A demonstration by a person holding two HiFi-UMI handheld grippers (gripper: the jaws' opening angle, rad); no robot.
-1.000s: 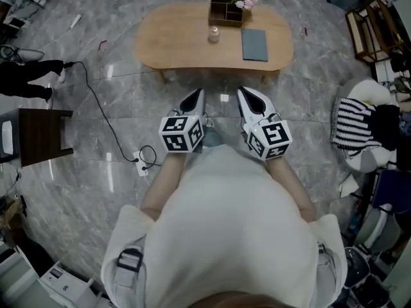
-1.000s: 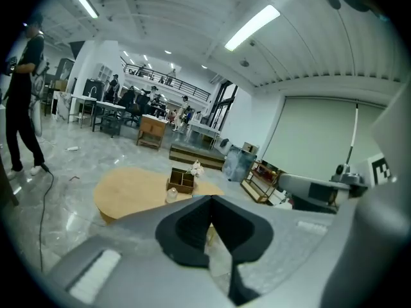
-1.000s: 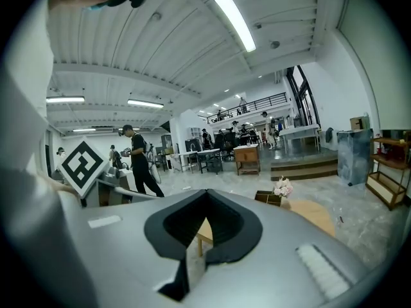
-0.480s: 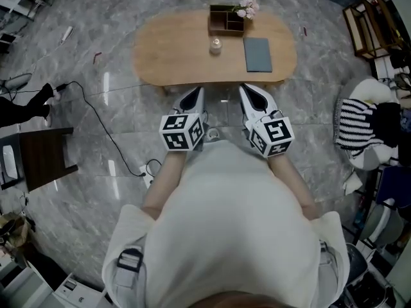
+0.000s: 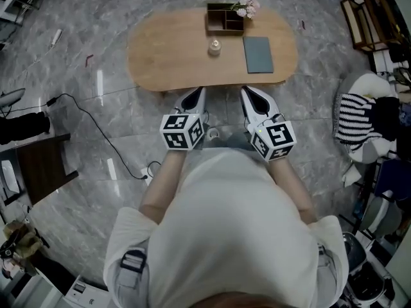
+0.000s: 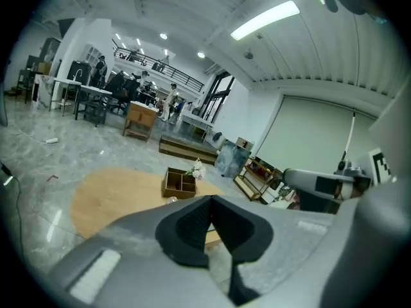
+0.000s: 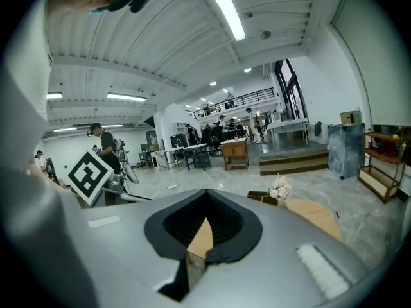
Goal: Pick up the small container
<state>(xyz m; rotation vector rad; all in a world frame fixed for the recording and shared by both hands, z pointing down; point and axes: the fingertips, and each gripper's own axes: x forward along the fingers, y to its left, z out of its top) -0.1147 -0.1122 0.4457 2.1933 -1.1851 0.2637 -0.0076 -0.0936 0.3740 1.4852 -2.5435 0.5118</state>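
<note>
The small container, a pale little jar, stands near the middle of the oval wooden table; it also shows just over the jaws in the left gripper view. My left gripper and right gripper are side by side over the floor at the table's near edge, well short of the jar. Both are shut and hold nothing, their tips meeting in the left gripper view and the right gripper view. The jar is hidden in the right gripper view.
Behind the jar stand a wooden compartment box with flowers and a grey pad. A cable and dark stool lie left; a striped cloth and shelf are right.
The person has stepped toward the table. Both grippers have come forward together, from well short of it to its near edge. Their jaws look the same.
</note>
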